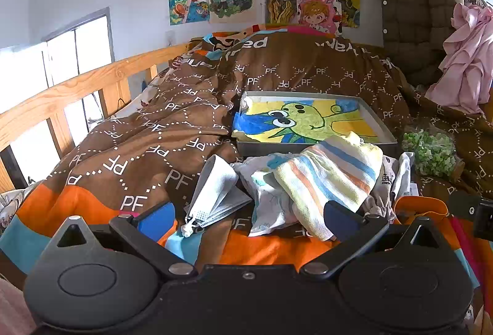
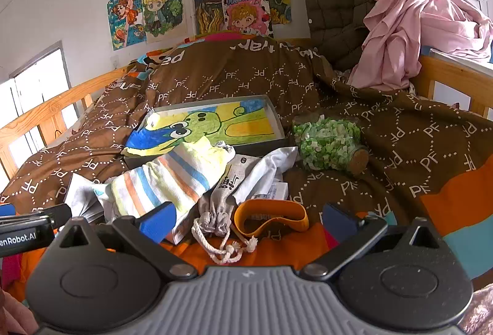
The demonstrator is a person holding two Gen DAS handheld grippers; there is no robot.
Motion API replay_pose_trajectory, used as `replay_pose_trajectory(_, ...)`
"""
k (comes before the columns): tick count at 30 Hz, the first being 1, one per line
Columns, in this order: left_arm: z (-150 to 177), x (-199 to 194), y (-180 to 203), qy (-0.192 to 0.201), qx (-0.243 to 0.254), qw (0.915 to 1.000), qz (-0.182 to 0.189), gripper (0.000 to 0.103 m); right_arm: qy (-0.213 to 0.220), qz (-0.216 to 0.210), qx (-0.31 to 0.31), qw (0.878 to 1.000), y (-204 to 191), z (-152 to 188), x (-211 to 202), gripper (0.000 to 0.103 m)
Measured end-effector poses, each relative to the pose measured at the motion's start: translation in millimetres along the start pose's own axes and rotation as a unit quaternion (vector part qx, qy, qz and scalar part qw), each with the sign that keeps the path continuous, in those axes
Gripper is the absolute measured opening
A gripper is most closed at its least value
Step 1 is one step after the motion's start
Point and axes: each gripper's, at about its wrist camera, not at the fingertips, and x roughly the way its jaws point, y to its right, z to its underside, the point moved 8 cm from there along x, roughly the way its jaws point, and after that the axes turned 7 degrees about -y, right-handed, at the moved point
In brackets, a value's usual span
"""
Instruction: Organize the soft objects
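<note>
Both claws, left point(image 1: 248, 219) and right point(image 2: 246, 219), stood wide open, empty | striped towel point(image 1: 329, 178), masks point(image 1: 215, 196), pouch point(image 2: 222, 196), orange band point(image 2: 271, 216) heaped on bed before box point(image 1: 385, 122) | nothing sorted yet

Soft items piled lower centre of both views, on the brown quilt: striped towel point(image 2: 172, 178) (blue/orange/yellow), crumpled, top edge draped over near rim of the open grey box point(image 2: 274, 116); stack of face masks point(image 1: 212, 196) left of it; grey drawstring pouch point(image 2: 222, 199) and orange elastic band point(image 2: 271, 218) to its right, flat, band looped
</note>
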Motion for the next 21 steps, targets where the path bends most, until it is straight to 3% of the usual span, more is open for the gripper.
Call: replay_pose_trajectory(21,1.4,-0.3,0.0,-0.003,0.003,1.0,0.0,0.102,-0.003,-0.001,0.001,1.0,0.6,0.0,0.8,0.103)
